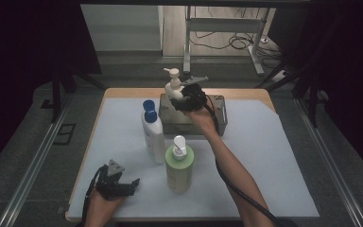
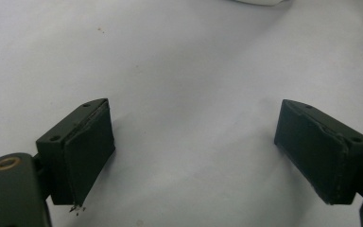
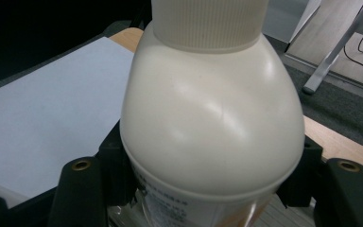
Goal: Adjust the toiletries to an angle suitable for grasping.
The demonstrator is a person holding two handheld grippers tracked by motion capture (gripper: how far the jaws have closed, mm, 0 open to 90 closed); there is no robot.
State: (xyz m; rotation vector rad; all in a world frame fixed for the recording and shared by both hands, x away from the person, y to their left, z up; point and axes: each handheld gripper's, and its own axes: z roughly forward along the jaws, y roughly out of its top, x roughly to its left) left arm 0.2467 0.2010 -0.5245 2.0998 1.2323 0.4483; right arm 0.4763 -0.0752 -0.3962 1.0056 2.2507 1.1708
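Clamped on the cream pump bottle (image 3: pixel 212 118) just under its rounded shoulder above the metal basket (image 1: pixel 220 124), the right gripper (image 1: pixel 189 98) risked the smooth wall slipping, while the left gripper (image 2: pixel 194 156) rested with jaws apart.

Surface (image 1: pixel 123 93): wooden, covered by white sheet (image 1: pixel 274 165).
Far edge: grey tray (image 1: pixel 220 118).
Centre: blue-capped bottle (image 1: pixel 153 135), green pump bottle (image 1: pixel 179 169).

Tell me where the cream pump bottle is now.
In the high view the cream pump bottle is at the table's far middle, over the grey tray, held between the jaws of the right gripper.
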